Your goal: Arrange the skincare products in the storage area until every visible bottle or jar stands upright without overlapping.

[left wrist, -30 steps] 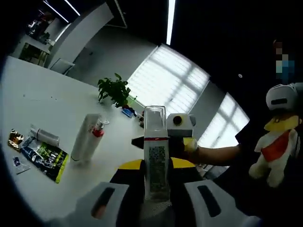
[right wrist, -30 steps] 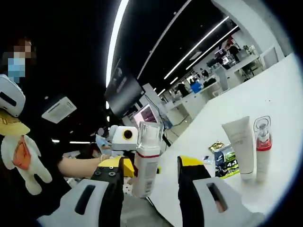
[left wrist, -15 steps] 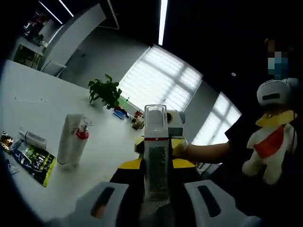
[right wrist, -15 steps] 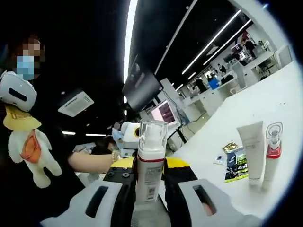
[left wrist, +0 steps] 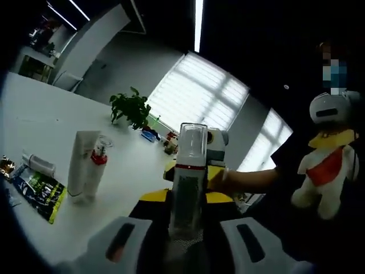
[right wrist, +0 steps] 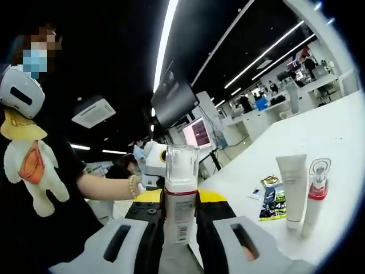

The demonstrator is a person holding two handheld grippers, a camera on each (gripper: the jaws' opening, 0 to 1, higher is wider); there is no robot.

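Note:
A white bottle (left wrist: 188,191) with a clear cap and a red band stands upright between the jaws of my left gripper (left wrist: 187,231), which is shut on it. My right gripper (left wrist: 195,171) meets it from the far side. In the right gripper view the same bottle (right wrist: 179,200) sits between the jaws of my right gripper (right wrist: 178,231), also shut on it, with the left gripper (right wrist: 178,195) behind. On the white table (left wrist: 45,114) a white tube (left wrist: 78,162) and a red-collared pump bottle (left wrist: 96,171) stand upright, close side by side.
Flat sachets (left wrist: 34,191) and a small lying tube (left wrist: 39,164) rest beside the standing pair. A potted plant (left wrist: 131,107) stands at the table's far edge. A person with a plush toy (left wrist: 325,171) on the chest stands close on the right.
My right gripper's jaws, wide apart around the bottle a second ago, have shut on it. The left gripper has kept its hold. Both views have shifted slightly.

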